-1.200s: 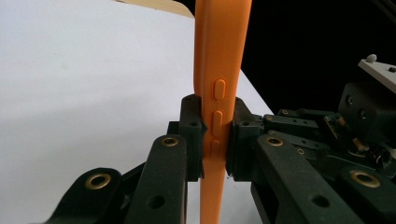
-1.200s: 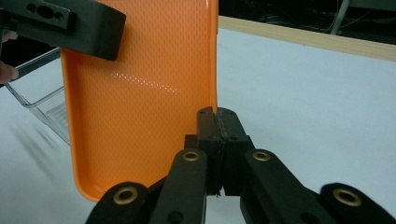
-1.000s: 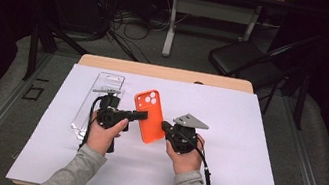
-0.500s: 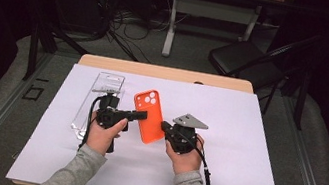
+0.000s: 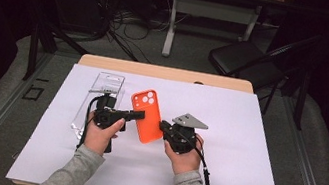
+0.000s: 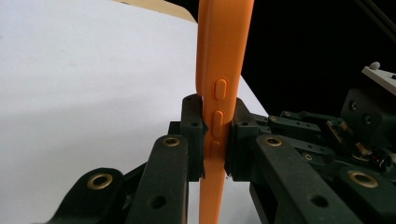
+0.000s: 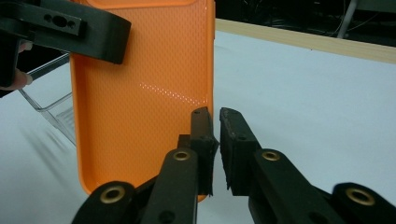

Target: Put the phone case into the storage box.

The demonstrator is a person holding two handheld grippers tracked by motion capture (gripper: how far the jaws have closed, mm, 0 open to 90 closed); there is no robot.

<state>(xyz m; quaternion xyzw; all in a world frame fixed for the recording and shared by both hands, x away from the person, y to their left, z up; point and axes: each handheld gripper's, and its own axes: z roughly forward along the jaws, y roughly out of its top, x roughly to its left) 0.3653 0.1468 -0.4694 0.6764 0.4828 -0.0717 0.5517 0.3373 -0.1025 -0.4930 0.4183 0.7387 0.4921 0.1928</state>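
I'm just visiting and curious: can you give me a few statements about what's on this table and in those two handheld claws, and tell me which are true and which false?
1. The left gripper clamps the orange phone case by its edge. True.
2. The right gripper grips the case. False: its jaws, just opening, have a narrow gap with nothing in it.
3. A clear plastic package lies on the white sheet. True.
4. The case lies flat on the sheet. False: it is held up.

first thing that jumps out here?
The orange phone case, held up over the middle of the white table. The left gripper is clamped on its side edge; the right gripper, its jaws just opening, sits at the opposite edge. A clear plastic package lies behind the left hand.
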